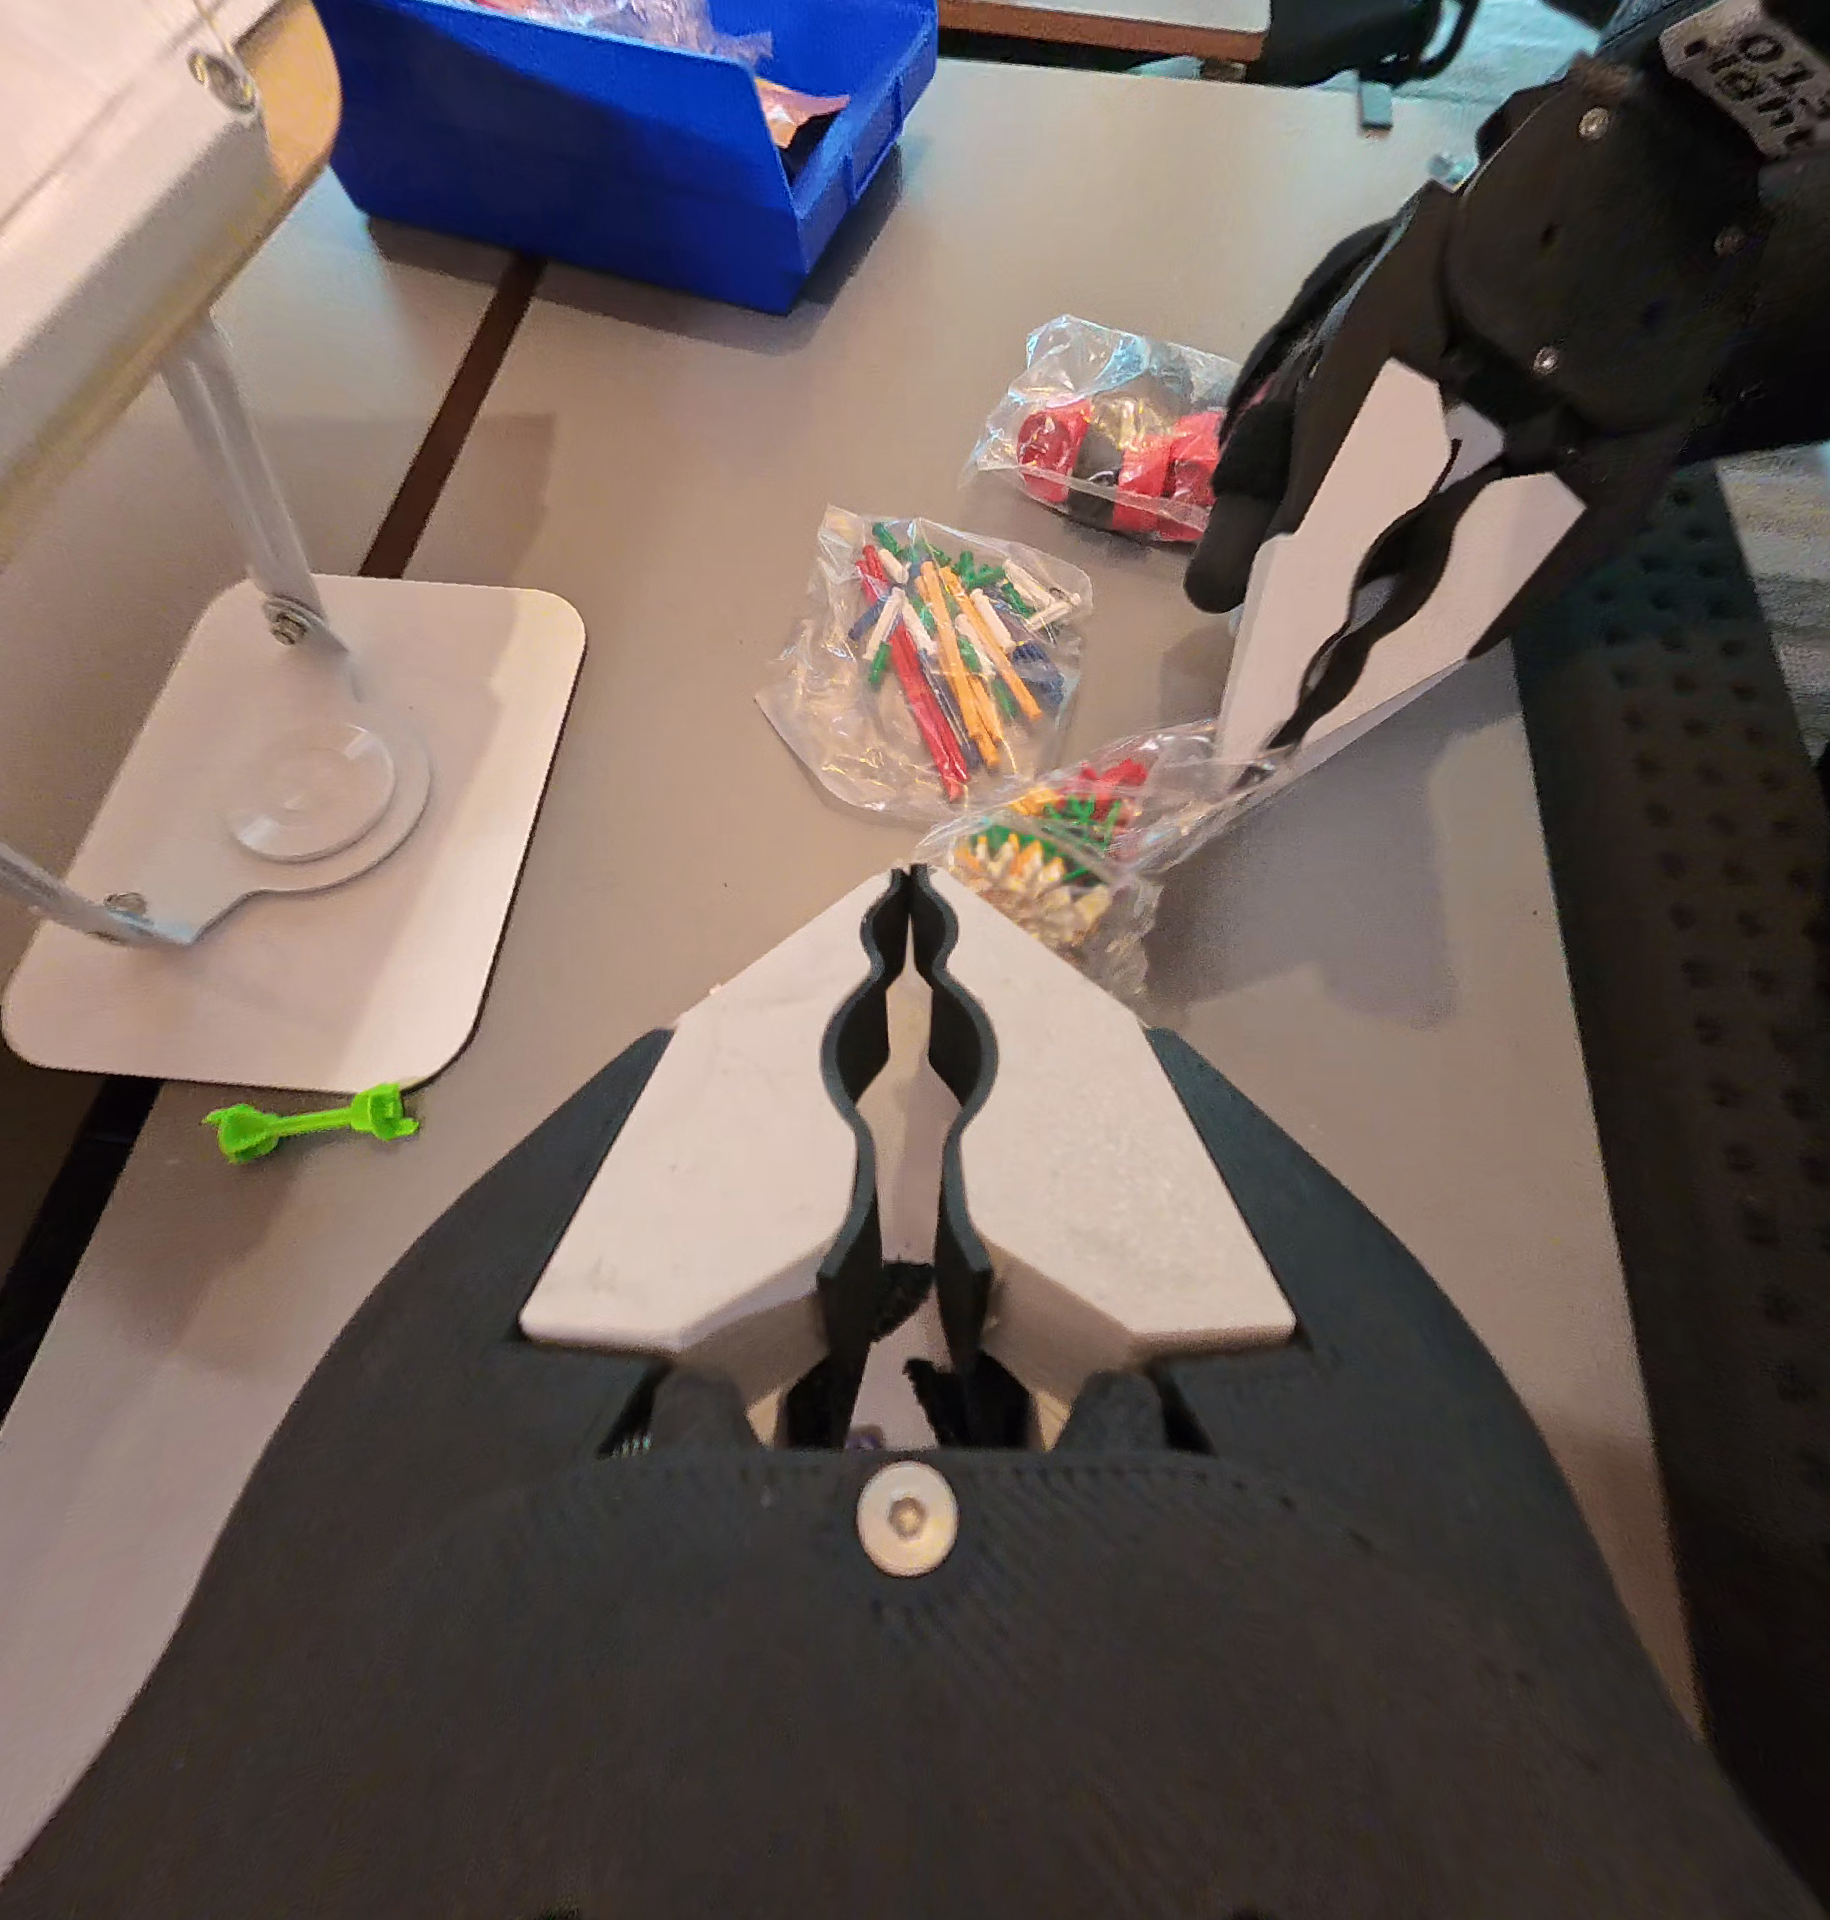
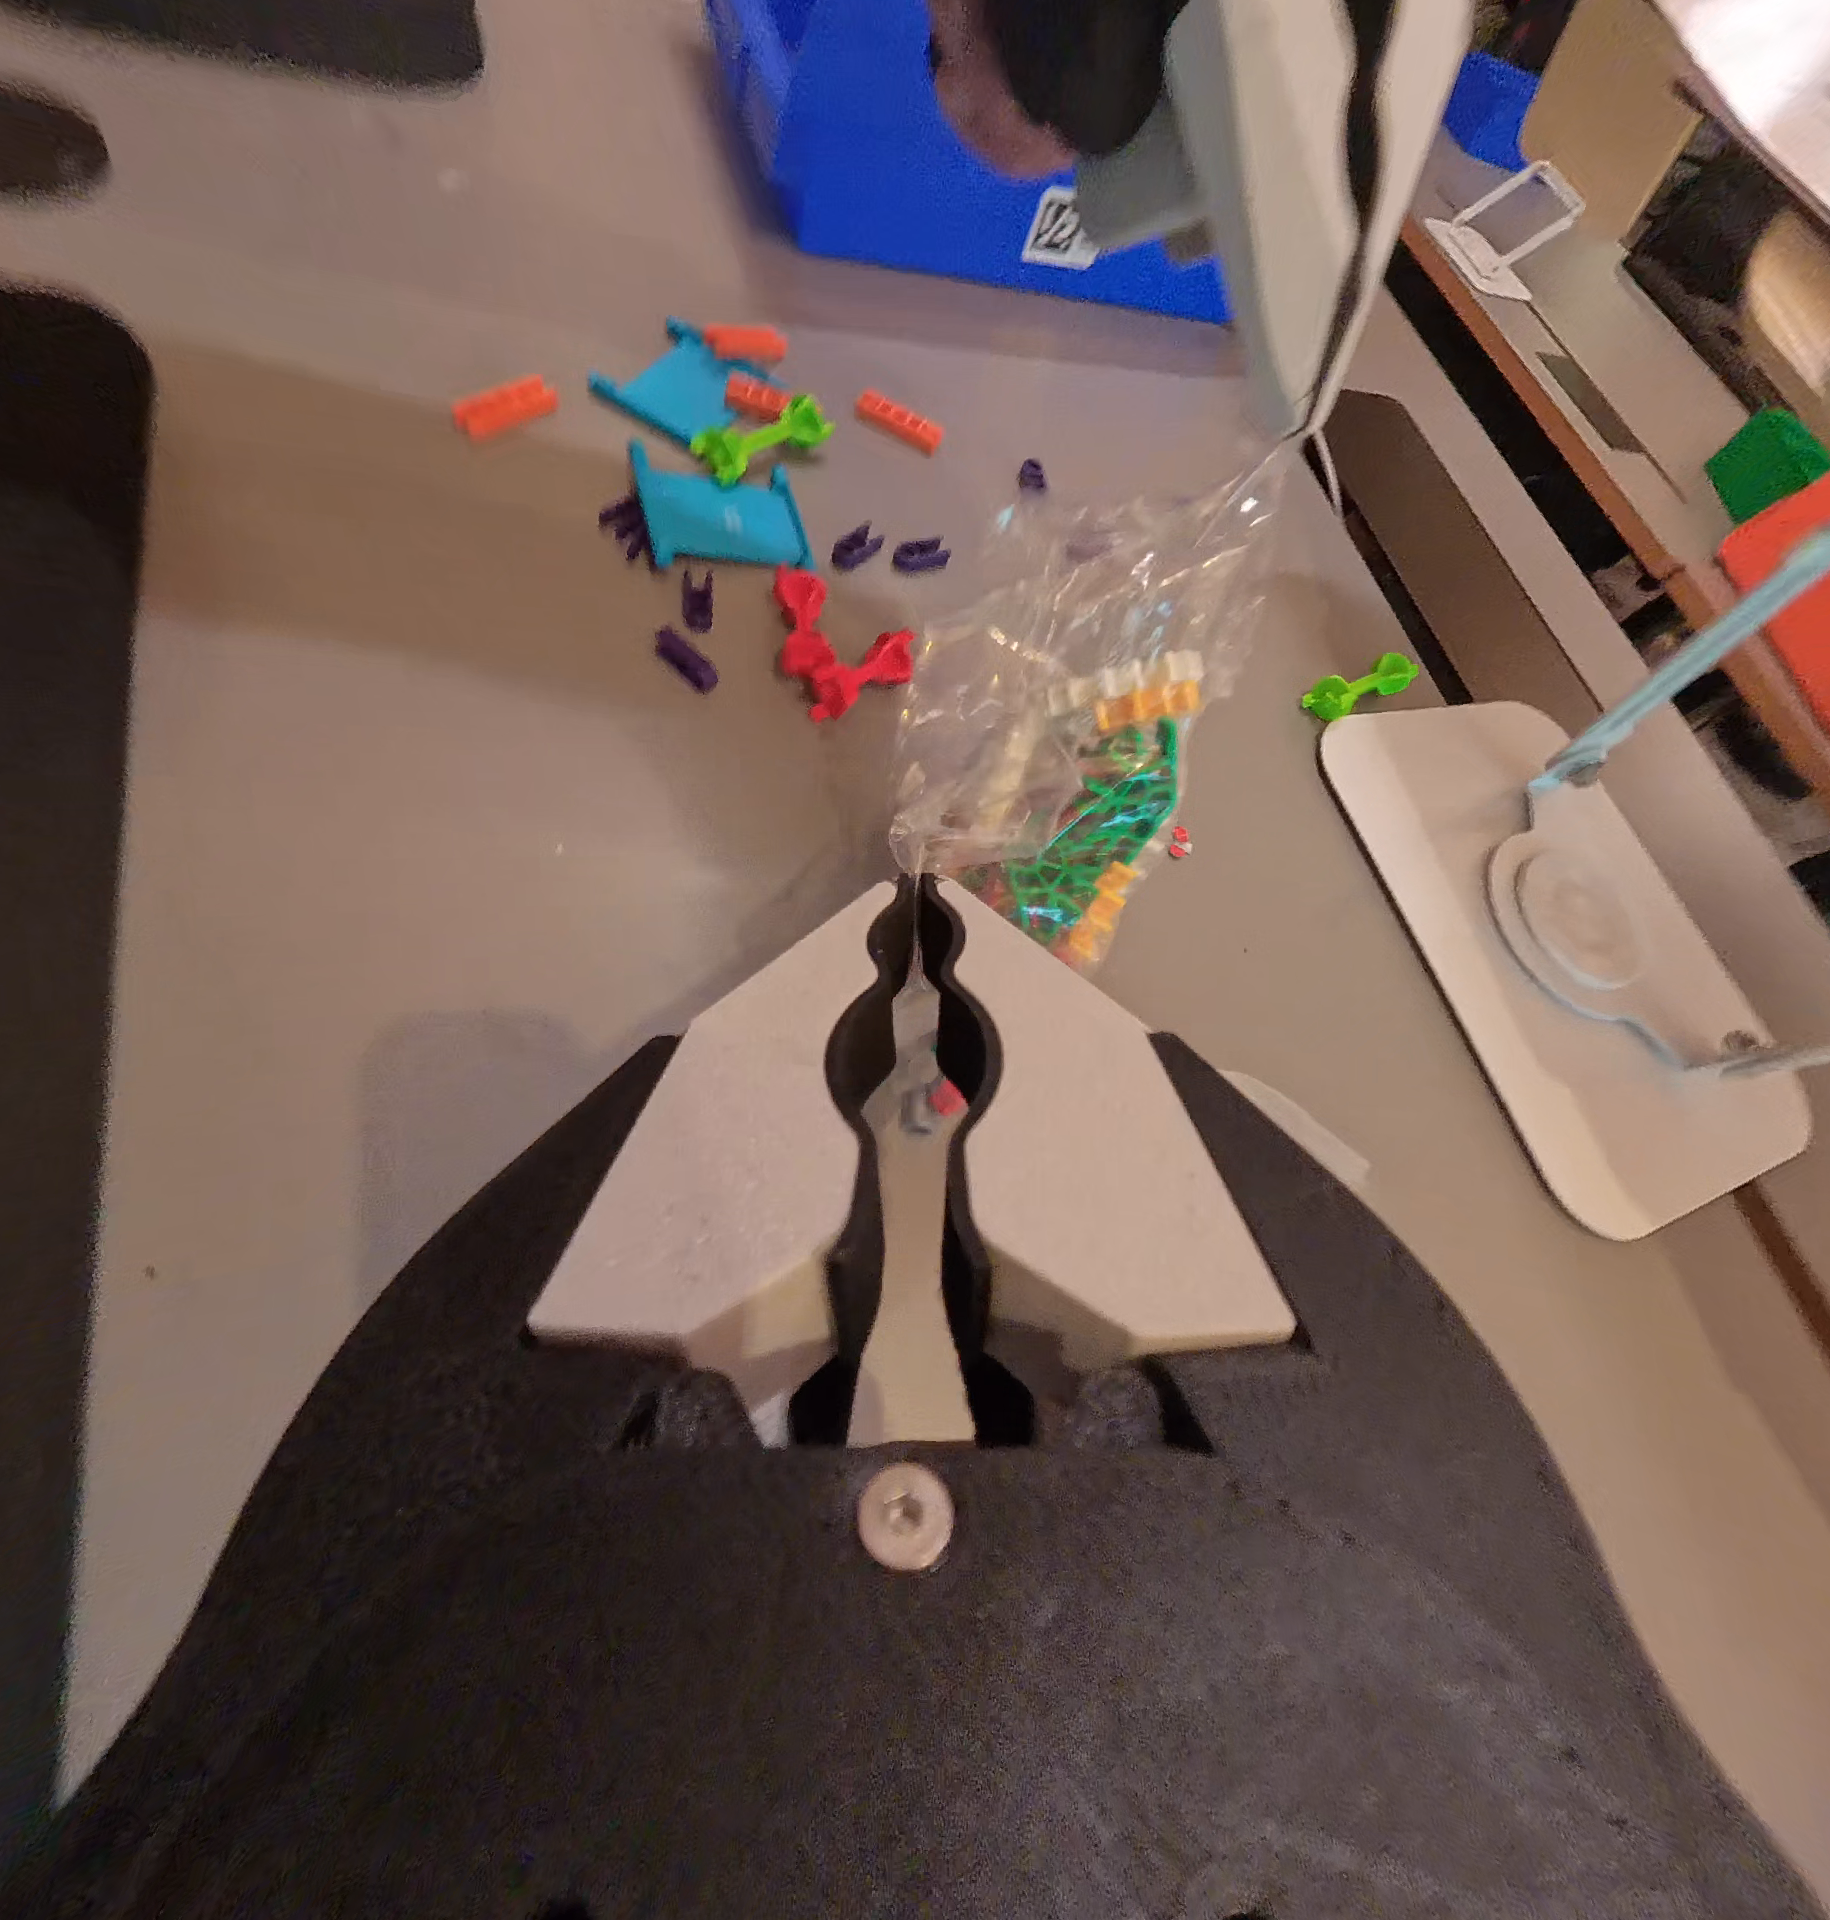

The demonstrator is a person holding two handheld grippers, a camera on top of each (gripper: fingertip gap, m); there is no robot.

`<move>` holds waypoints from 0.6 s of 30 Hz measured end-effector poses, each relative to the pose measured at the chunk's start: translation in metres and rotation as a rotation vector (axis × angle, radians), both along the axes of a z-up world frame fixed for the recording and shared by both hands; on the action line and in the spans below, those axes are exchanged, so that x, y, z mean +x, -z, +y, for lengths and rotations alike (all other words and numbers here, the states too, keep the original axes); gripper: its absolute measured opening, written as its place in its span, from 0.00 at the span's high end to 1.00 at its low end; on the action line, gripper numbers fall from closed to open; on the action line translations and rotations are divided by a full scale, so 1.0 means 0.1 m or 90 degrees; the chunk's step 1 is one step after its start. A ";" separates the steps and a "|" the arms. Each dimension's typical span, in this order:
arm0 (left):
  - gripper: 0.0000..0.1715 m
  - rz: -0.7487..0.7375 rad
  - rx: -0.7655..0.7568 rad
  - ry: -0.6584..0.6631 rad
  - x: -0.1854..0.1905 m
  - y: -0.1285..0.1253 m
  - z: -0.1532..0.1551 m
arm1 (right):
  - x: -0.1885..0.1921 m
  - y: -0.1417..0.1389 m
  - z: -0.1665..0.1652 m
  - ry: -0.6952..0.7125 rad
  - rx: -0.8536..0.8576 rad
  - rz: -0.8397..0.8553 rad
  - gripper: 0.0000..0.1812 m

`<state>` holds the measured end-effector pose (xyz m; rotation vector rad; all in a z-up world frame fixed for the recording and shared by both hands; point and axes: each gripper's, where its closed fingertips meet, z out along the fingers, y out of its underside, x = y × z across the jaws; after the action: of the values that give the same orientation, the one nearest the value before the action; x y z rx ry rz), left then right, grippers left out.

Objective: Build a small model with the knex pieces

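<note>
Here both grippers pinch 1 clear bag [image 2: 1077,727] of mixed plastic pieces: the right gripper [image 2: 916,883] is clamped on its near corner, the left gripper [image 2: 1306,426] on its far corner. Loose pieces [image 2: 745,499] lie beyond the bag. Judging from this, equal tension avoids tearing.

**Clear bag pinched at two corners**

You're stretching the clear plastic bag [image 2: 1072,707] between both grippers, each clamping a corner. It's hanging crumpled just above the grey table [image 2: 475,935], carrying white, orange, green and red toy pieces bunched at its lower end.
</note>
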<state>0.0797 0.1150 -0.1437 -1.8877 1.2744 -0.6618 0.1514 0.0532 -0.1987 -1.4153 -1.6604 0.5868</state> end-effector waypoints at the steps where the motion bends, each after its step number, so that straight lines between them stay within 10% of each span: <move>1: 1.00 0.012 0.011 0.002 -0.01 0.03 -0.13 | -0.03 0.06 -0.06 -0.014 0.017 -0.021 1.00; 14: 1.00 0.060 -0.023 -0.063 -0.20 0.74 -1.42 | -0.08 0.66 -0.84 -0.158 0.011 -0.167 1.00; 18: 1.00 0.057 -0.055 -0.087 -0.22 0.91 -1.55 | -0.05 0.70 -0.95 -0.169 -0.050 -0.197 0.85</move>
<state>0.0579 -0.0399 -0.2346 -2.0747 1.1766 -0.5745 0.1466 -0.0420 -0.2690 -1.4047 -2.1134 0.6080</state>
